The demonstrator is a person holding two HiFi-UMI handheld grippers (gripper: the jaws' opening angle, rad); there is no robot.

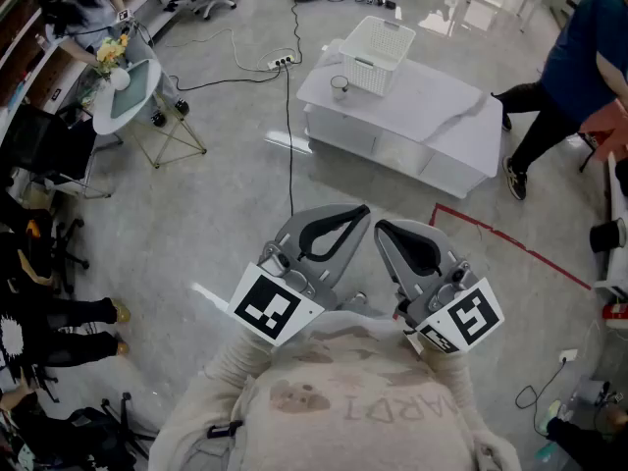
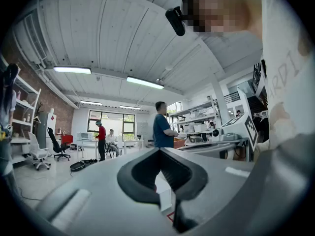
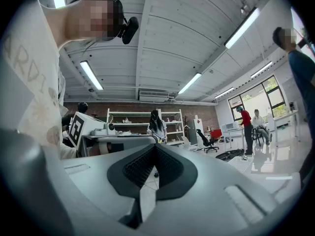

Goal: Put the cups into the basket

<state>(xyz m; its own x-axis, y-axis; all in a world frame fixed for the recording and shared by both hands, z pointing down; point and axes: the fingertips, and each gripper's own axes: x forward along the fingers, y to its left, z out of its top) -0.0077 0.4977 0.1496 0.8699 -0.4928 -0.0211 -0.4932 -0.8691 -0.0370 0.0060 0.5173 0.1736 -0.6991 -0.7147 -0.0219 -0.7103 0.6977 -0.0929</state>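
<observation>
Far ahead in the head view, a white slatted basket [image 1: 378,52] stands on a low white table [image 1: 442,116]. One small cup [image 1: 340,84] sits on the table just left of the basket. Both grippers are held close to the person's chest, well short of the table and above the floor. My left gripper [image 1: 361,212] and right gripper [image 1: 383,227] have their jaws closed, and neither holds anything. The left gripper [image 2: 160,150] points into the room. The right gripper [image 3: 155,145] does too, and the basket [image 3: 241,162] shows faintly to its right.
A person in blue [image 1: 579,57] stands at the table's right end. A red tape line [image 1: 510,243] crosses the floor before the table. A power strip [image 1: 282,64] and its black cable lie on the floor. A small round table [image 1: 128,96] and chairs stand at left.
</observation>
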